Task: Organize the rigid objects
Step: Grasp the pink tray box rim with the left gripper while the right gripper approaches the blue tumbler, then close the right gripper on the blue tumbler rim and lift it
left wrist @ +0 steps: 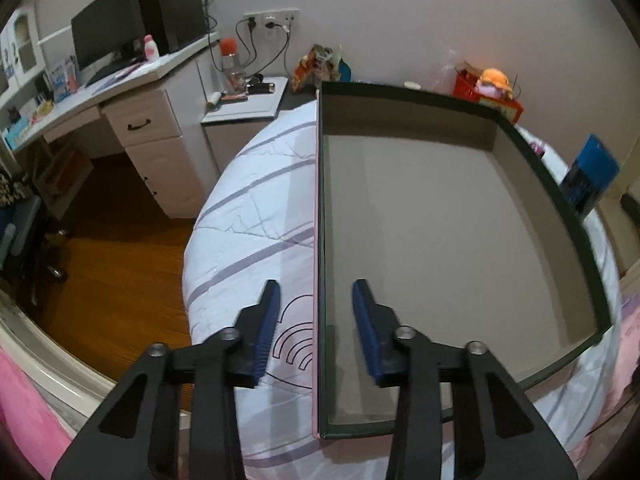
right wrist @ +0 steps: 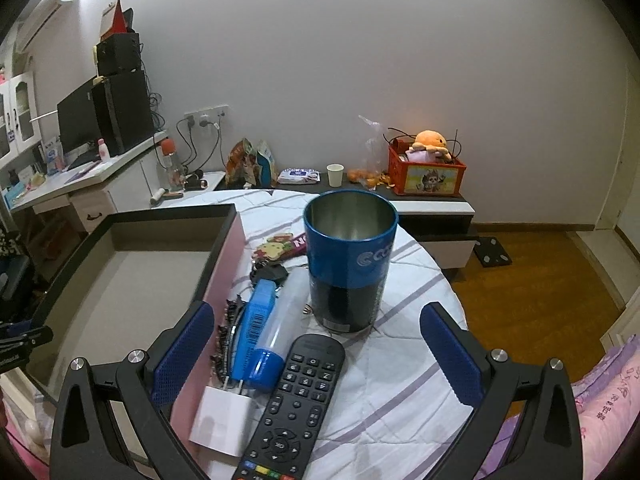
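The box [left wrist: 440, 220], empty and filling the right of the left view, looks light and stiff — best taken by its thin wall. The left gripper [left wrist: 316, 312] straddles that left wall, jaws part-closed but not yet pinching. The right gripper [right wrist: 316, 344] gapes open over the remote [right wrist: 296, 404] at lower centre — hard, slick, easiest held across its narrow sides.

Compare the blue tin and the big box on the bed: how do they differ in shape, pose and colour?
The blue tin is a tall round cylinder standing upright; the box is wide, flat and shallow, lying on the bed. The tin has a shiny metal inside with a blue and black outside; the box has a dull grey-brown inside and a dark rim. Both are open at the top and look empty.
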Available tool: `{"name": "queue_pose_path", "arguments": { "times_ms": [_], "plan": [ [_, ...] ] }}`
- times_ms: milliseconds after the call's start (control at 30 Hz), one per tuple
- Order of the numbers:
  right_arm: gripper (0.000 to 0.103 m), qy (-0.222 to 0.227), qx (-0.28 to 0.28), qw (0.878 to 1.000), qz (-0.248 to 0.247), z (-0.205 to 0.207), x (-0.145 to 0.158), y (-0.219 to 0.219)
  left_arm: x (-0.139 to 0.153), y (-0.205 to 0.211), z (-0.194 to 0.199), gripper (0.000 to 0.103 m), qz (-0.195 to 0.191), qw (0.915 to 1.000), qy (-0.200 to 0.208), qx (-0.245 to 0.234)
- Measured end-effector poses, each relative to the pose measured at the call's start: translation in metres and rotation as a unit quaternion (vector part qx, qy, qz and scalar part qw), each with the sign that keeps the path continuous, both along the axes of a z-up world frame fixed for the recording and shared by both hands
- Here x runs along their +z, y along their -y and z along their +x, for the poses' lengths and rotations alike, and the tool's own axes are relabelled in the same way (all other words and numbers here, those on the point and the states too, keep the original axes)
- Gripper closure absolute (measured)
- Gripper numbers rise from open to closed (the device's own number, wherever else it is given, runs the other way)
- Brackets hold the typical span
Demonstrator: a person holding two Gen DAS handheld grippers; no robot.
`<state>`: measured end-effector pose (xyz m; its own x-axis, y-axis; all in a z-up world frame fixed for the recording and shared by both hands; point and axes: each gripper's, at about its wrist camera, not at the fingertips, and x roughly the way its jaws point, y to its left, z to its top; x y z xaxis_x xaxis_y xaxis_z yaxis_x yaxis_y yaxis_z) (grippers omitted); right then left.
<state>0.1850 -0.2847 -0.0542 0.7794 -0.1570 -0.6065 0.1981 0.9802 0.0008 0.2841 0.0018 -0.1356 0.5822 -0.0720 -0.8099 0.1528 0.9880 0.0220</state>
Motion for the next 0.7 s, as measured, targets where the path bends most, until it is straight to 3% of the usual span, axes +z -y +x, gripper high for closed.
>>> {"name": "queue_pose_path", "arguments": {
  "times_ms": [33, 100, 200, 333, 700],
  "plan": [
    [0.000, -0.001, -0.001, 1.000, 0.001, 0.000, -0.001, 0.001, -0.003, 0.002, 0.000, 0.083, 0.005, 1.0000, -0.002, -0.004],
    [0.000, 0.002, -0.001, 1.000, 0.006, 0.001, -0.003, 0.006, -0.006, 0.005, 0.001, 0.090, 0.004, 0.9999, -0.009, -0.011],
    [0.000, 0.000, -0.010, 1.000, 0.005, 0.003, -0.007, 0.011, -0.011, 0.007, 0.001, 0.095, 0.023, 0.9997, -0.007, -0.009],
    [0.000, -0.003, -0.013, 1.000, 0.021, 0.010, -0.013, 0.020, -0.016, 0.000, 0.006, 0.098, 0.006, 0.9998, -0.015, -0.008],
    [0.000, 0.003, -0.019, 0.999, 0.037, 0.052, -0.016, 0.041, -0.018, 0.000, 0.008, 0.098, 0.009, 0.9998, -0.016, -0.007]
  ]
}}
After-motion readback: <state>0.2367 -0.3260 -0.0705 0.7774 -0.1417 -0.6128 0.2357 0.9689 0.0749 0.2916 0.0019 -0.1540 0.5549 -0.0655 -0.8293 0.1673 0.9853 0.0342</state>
